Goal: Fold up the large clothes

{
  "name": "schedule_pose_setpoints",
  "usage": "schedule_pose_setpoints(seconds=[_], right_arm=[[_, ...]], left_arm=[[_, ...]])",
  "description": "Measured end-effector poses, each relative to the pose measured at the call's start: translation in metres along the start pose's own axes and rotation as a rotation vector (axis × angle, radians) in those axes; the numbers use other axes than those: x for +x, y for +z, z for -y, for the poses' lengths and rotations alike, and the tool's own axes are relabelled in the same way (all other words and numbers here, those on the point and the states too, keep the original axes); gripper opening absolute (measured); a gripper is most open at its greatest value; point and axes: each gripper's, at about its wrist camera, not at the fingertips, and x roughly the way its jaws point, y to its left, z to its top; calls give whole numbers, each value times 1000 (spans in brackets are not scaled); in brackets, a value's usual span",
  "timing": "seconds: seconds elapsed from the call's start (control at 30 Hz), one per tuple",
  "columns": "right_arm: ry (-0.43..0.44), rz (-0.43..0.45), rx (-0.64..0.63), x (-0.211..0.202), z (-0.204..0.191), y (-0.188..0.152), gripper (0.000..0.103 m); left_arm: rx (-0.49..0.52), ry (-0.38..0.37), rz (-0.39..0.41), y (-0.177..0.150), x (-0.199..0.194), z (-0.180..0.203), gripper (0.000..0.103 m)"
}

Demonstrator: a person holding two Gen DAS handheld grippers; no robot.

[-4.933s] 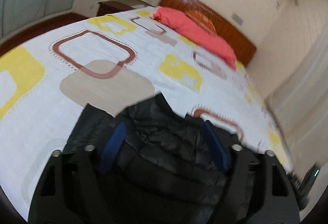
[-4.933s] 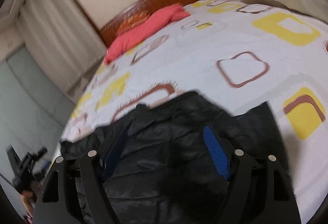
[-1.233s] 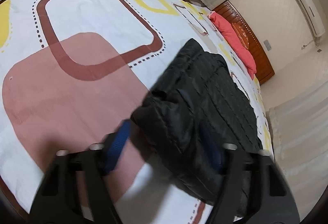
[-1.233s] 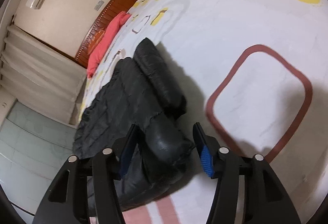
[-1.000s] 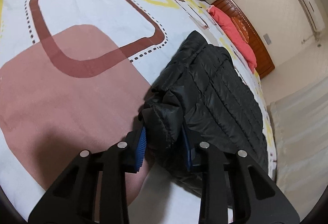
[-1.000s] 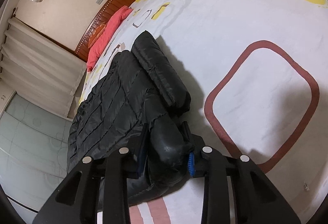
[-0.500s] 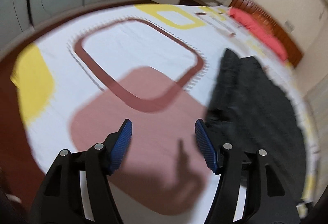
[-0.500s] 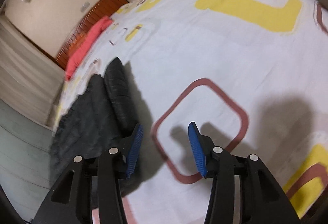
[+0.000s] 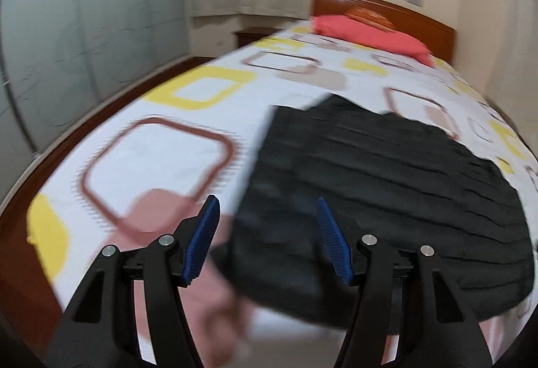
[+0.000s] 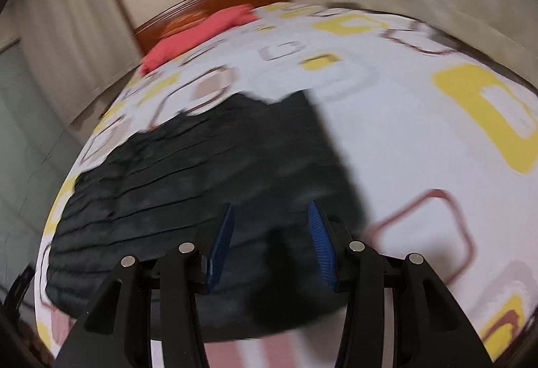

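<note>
A: Two grippers appear, each above the near edge of a black quilted jacket (image 9: 386,173) that lies flat on the patterned bedsheet (image 9: 161,162).

B: We note the left gripper (image 9: 267,240) with jaws closing slightly yet well apart, nothing pinched between its blue pads; the jacket's left edge lies below them.

A: We see the right gripper (image 10: 270,242) likewise parted and empty, over the jacket's right edge (image 10: 329,166).

B: Beyond, a red pillow (image 9: 370,33) rests against the wooden headboard (image 9: 403,14). Both views are blurred.
</note>
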Motion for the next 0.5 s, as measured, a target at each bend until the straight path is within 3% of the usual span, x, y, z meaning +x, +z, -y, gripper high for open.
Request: schedule_pose_setpoints(seconds=[0.1, 0.37, 0.5], right_arm=[[36, -33, -99, 18, -42, -1, 46], [37, -49, -301, 56, -137, 4, 46], [-26, -141, -375, 98, -150, -15, 46]], left_arm=[[91, -26, -17, 3, 17, 43, 60], [214, 39, 3, 13, 56, 111, 60], [260, 75, -95, -2, 95, 123, 59]])
